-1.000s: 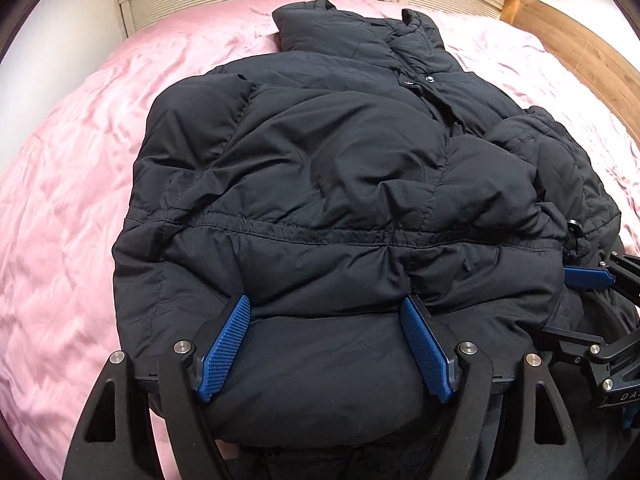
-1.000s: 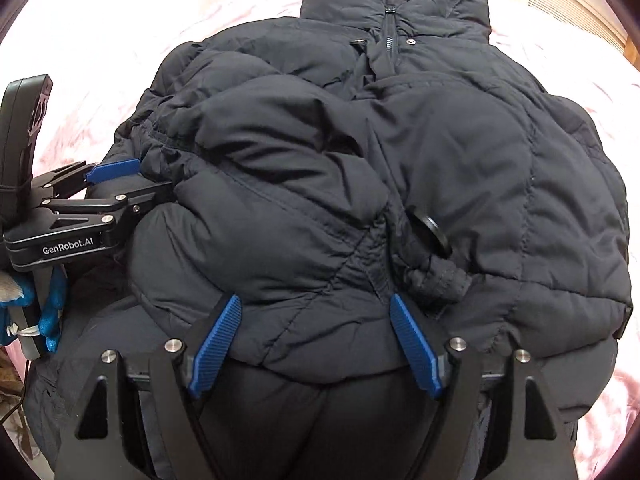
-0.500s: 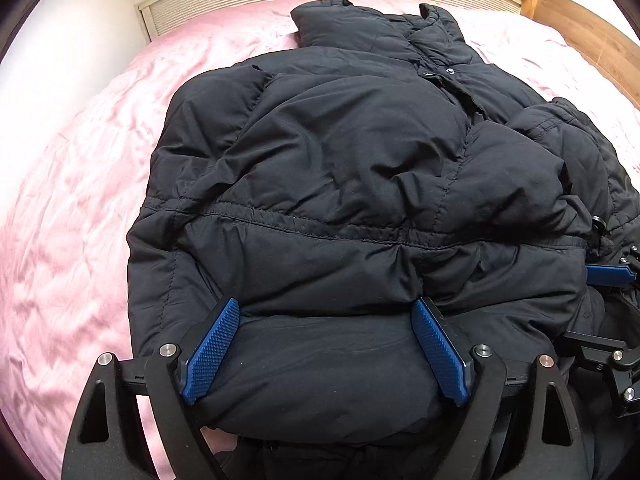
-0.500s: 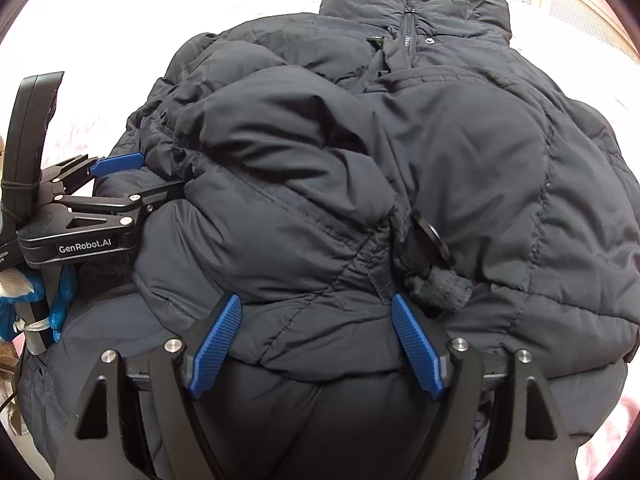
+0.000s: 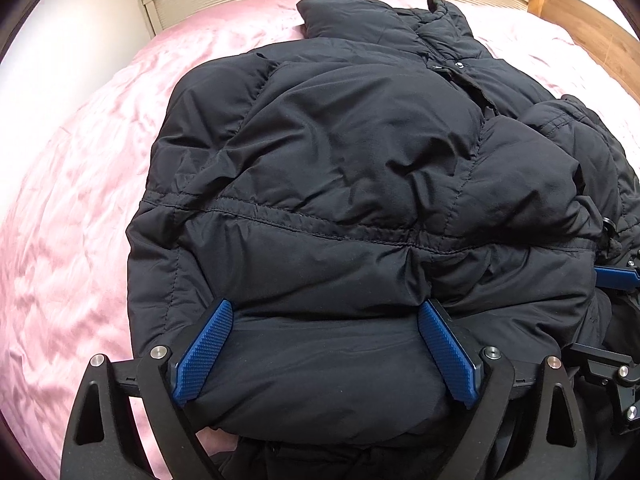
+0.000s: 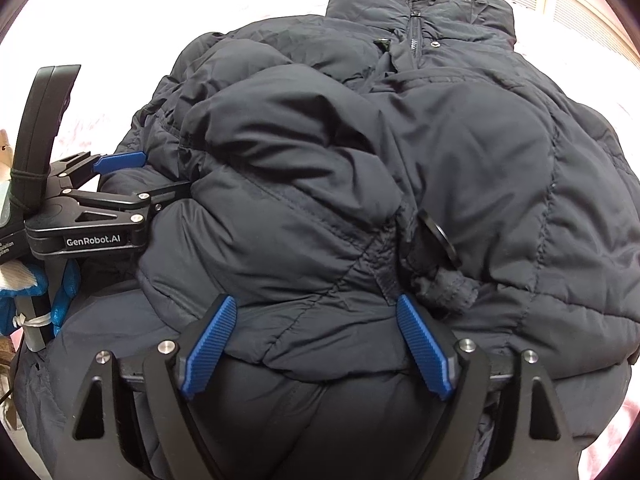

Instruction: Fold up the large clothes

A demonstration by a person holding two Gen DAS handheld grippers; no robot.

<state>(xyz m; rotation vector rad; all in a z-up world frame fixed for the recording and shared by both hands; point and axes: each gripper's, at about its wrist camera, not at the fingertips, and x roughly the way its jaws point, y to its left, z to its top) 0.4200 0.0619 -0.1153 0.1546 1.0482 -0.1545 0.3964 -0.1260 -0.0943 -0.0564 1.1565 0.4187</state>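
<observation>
I see the black puffer jacket [image 5: 360,184] lying on the pink bed sheet [image 5: 80,200], collar far. My left gripper [image 5: 324,354] is opening around its near hem fold; my right gripper [image 6: 316,346] is opening likewise, padding bulging between its blue pads [image 6: 424,354].

jacket hem: the black puffer jacket [image 5: 340,168] runs off the bottom edge in both wrist views
right gripper: only part of it [image 5: 612,280] shows at the left wrist view's right edge
gloved hand: the blue glove [image 6: 60,292] is partly hidden behind the handle
</observation>
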